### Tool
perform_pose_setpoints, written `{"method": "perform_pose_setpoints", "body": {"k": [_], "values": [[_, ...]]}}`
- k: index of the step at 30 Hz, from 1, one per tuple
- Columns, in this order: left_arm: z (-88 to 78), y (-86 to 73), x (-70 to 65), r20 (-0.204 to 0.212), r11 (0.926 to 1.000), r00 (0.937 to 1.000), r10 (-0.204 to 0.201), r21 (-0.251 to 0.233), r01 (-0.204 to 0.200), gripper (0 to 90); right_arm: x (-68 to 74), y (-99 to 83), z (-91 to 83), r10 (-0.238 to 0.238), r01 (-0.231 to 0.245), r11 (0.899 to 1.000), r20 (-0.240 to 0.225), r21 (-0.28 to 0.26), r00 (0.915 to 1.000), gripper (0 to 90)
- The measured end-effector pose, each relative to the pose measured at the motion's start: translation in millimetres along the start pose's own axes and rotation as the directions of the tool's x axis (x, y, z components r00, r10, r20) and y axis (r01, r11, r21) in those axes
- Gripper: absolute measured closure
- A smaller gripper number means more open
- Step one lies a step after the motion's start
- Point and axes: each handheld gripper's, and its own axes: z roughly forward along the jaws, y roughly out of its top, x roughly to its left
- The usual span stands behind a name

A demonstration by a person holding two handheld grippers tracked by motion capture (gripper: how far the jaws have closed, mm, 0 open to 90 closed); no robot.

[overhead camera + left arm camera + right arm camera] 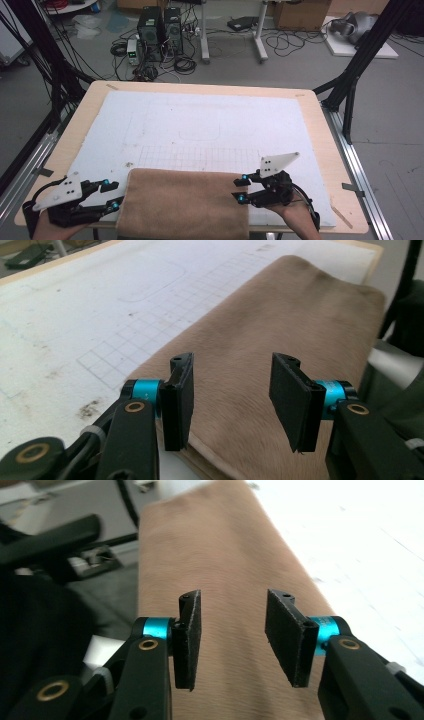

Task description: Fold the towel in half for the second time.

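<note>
A tan folded towel point(182, 200) lies at the near edge of the table and hangs a little over it. My left gripper point(112, 195) sits at the towel's left end, jaws apart with nothing between the pads. In the left gripper view the towel point(280, 335) stretches away beyond the left gripper point(232, 400). My right gripper point(241, 189) hovers at the towel's right end, also with a clear gap. The right gripper view shows the towel point(220, 555) running lengthwise under the right gripper point(235, 635), with no cloth pinched.
A white foam board point(200, 125) with a pencilled grid covers the wooden table point(320, 130). Black frame posts point(360, 65) stand at both sides. Computer towers point(160, 30) and cables lie on the floor beyond the far edge.
</note>
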Motion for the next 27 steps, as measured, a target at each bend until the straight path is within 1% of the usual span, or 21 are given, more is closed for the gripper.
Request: {"method": "perform_pose_setpoints", "body": {"k": [1,2,4,7,9,10,12,13,15,17,19,20,21,22,23,24,25,26,27], "values": [[3.6,-0.5,3.0,-0.011,1.0000,0.9999,-0.005,0.001,0.005,52.8,-4.9,-2.0,3.5,0.009,-0.009,1.000,0.036,0.009,0.9993,52.6],[8.6,-1.4,7.0,-0.019,0.9999,0.9997,-0.015,0.002,0.015,52.7,-8.4,-3.4,5.1,0.013,-0.014,1.000,0.059,0.015,0.9981,51.8],[19.6,-3.3,13.7,-0.040,0.9997,0.9989,-0.023,0.010,0.024,52.6,-18.0,-7.0,8.9,0.050,-0.053,0.998,0.115,0.023,0.9921,48.3],[35.8,-5.3,23.4,-0.057,0.9988,0.9978,-0.034,0.031,0.036,52.5,-29.6,-11.3,12.3,0.063,-0.071,0.996,0.173,0.046,0.9829,45.7],[47.9,-6.5,30.7,-0.064,0.9976,0.9972,-0.038,0.055,0.042,51.0,-39.1,-15.6,16.0,0.079,-0.095,0.993,0.206,0.069,0.9754,40.8],[51.7,-6.9,33.0,-0.067,0.9969,0.9967,-0.045,0.061,0.049,49.7,-43.4,-17.8,17.5,0.092,-0.109,0.991,0.215,0.072,0.9722,39.3],[62.5,-8.4,39.4,-0.073,0.9948,0.9957,-0.056,0.081,0.062,46.0,-50.6,-22.0,21.0,0.116,-0.135,0.988,0.209,0.080,0.9710,36.9],[65.7,-8.8,41.2,-0.076,0.9936,0.9953,-0.061,0.091,0.068,45.1,-53.8,-24.1,23.5,0.116,-0.137,0.987,0.214,0.085,0.9700,35.4],[73.2,-10.0,45.8,-0.083,0.9904,0.9946,-0.063,0.118,0.073,41.3,-57.8,-27.0,27.3,0.126,-0.152,0.982,0.211,0.109,0.9693,33.7],[79.0,-11.9,51.3,-0.079,0.9838,0.9944,-0.069,0.160,0.081,39.1,-61.7,-29.8,31.3,0.131,-0.159,0.980,0.209,0.122,0.9692,31.9],[82.8,-13.9,54.2,-0.071,0.9784,0.9939,-0.084,0.183,0.096,37.2,-64.8,-31.6,34.0,0.147,-0.174,0.976,0.198,0.128,0.9693,31.3],[85.6,-15.6,56.1,-0.062,0.9734,0.9932,-0.099,0.201,0.109,36.9,-65.6,-32.1,35.1,0.149,-0.176,0.976,0.195,0.129,0.9694,31.6],[87.1,-16.8,57.4,-0.053,0.9700,0.9933,-0.103,0.216,0.112,37.0,-66.5,-33.2,36.9,0.152,-0.178,0.975,0.184,0.135,0.9711,33.1],[88.8,-18.4,58.6,-0.041,0.9666,0.9927,-0.113,0.227,0.120,38.9,-67.3,-34.2,37.9,0.155,-0.180,0.973,0.169,0.145,0.9733,37.4],[89.5,-19.3,58.8,-0.041,0.9655,0.9922,-0.118,0.229,0.124,40.7,-68.2,-35.8,39.3,0.162,-0.184,0.971,0.141,0.152,0.9765,44.4],[89.4,-20.5,59.5,-0.022,0.9640,0.9920,-0.125,0.234,0.126,44.5,-68.0,-36.5,40.2,0.166,-0.184,0.970,0.123,0.156,0.9785,51.5],[89.2,-21.2,59.5,-0.018,0.9649,0.9920,-0.125,0.230,0.126,51.8,-66.5,-37.8,42.4,0.162,-0.177,0.970,0.101,0.164,0.9815,56.3],[88.4,-21.4,59.2,-0.014,0.9657,0.9918,-0.127,0.226,0.127,58.1,-65.2,-38.1,43.5,0.152,-0.167,0.971,0.100,0.168,0.9833,63.0],[86.5,-20.8,58.4,-0.012,0.9682,0.9924,-0.123,0.218,0.122,64.8,-63.7,-37.8,43.3,0.136,-0.150,0.975,0.094,0.164,0.9863,70.9]]}}
